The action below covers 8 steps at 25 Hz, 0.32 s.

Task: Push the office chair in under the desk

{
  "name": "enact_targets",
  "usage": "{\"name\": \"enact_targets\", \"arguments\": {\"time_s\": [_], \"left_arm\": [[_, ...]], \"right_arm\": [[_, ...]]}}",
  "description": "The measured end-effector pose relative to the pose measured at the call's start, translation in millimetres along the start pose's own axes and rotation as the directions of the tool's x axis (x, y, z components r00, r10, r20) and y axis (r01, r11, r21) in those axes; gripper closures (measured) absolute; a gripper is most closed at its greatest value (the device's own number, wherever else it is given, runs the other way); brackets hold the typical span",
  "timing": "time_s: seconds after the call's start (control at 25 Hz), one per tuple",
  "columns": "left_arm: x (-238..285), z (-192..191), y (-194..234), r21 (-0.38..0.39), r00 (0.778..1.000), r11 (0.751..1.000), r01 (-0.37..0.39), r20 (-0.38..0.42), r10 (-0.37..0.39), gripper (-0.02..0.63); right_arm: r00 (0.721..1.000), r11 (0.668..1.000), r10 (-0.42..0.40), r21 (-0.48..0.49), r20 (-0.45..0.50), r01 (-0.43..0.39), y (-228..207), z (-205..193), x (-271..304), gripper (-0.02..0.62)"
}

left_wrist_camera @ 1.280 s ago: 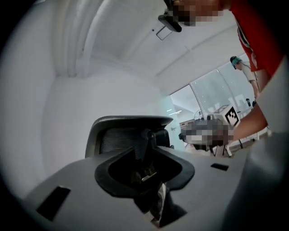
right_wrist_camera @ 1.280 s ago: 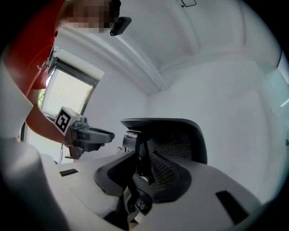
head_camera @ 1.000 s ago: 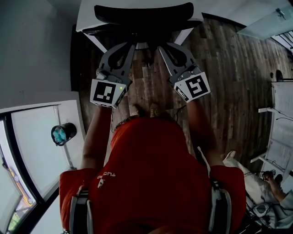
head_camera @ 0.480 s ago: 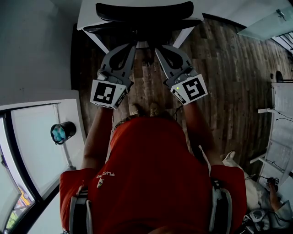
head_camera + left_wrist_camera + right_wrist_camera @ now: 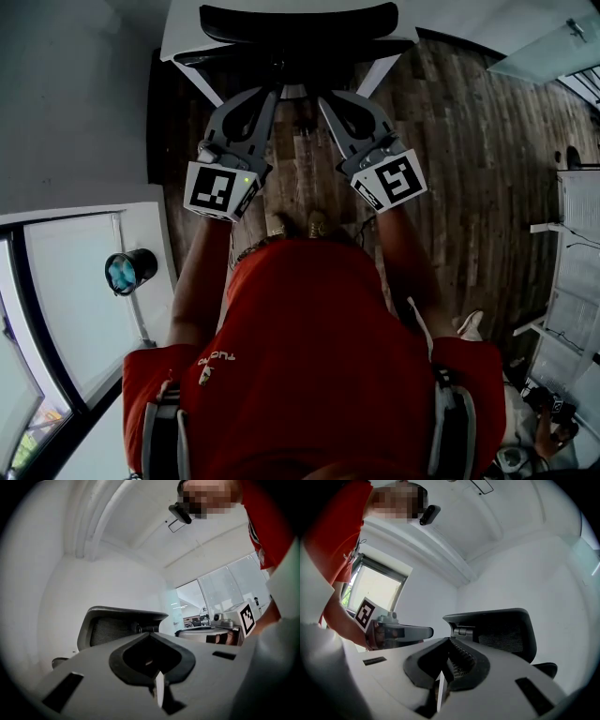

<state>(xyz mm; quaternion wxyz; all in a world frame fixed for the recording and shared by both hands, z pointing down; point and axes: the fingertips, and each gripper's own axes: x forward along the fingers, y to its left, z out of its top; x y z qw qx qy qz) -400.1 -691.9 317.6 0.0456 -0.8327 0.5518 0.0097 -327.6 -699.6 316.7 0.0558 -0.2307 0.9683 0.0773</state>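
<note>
The black office chair (image 5: 298, 22) stands at the top of the head view, its mesh back and headrest (image 5: 117, 624) against the white desk (image 5: 178, 33). My left gripper (image 5: 273, 92) and right gripper (image 5: 324, 97) point side by side at the chair's back, just below the headrest. Both are shut with nothing between the jaws. Whether the tips touch the chair cannot be made out. In the left gripper view the shut tips (image 5: 150, 637) lie below the headrest, with the right gripper (image 5: 220, 629) beside them. The right gripper view shows its tips (image 5: 450, 640) before the headrest (image 5: 497, 626).
A grey wall runs along the left. A white sill there carries a black cylinder (image 5: 129, 272). Dark wooden floor (image 5: 469, 141) spreads to the right, up to white furniture (image 5: 574, 234). Another person's hand (image 5: 548, 424) shows at the lower right corner.
The right gripper has shifted slightly left and forward toward the chair. The chair's headrest sits a touch farther up the head view. The left gripper has hardly moved.
</note>
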Motion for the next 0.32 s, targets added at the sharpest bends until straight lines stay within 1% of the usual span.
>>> {"name": "enact_targets", "arguments": {"time_s": [0.12,0.32], "left_arm": [[-0.5,-1.7,1.6,-0.002,1.000,1.000,-0.004,-0.012,0.004,0.597],[-2.7,0.5,0.4,0.002,1.000,1.000,0.003,0.012,-0.003,0.597]], "right_arm": [[1.000,1.000,0.002,-0.002,0.001,-0.002,0.0,0.0,1.5,0.571],[1.000,1.000,0.007,0.000,-0.002,-0.007,3.6,-1.1,1.2,0.571]]}}
